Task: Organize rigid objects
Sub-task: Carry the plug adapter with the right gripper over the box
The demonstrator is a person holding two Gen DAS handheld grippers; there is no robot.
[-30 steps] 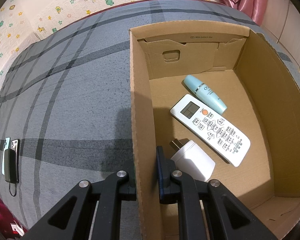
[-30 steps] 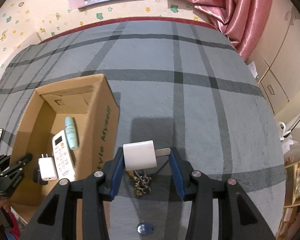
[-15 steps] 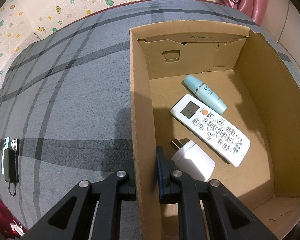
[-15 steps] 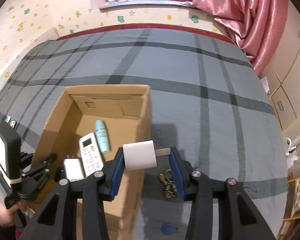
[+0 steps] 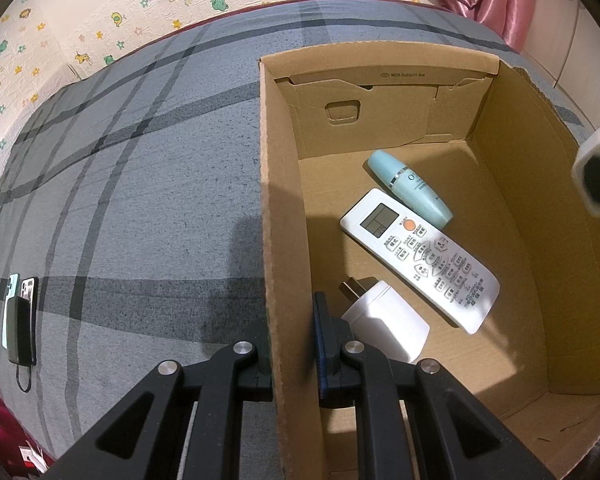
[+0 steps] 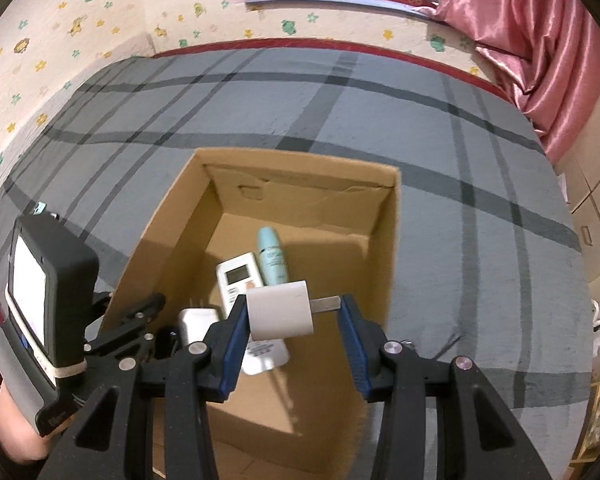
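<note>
Box (image 5: pixel 284 208) floor is free along the right wall; remote (image 5: pixel 418 258), bottle (image 5: pixel 410 188) and charger (image 5: pixel 384 326) occupy the left half.

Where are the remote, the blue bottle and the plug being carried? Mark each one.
remote (image 5: pixel 420 258), left wrist view, on its button face.
blue bottle (image 5: pixel 410 188), left wrist view, on its body.
carried plug (image 6: pixel 280 310), right wrist view, on its white body.
</note>
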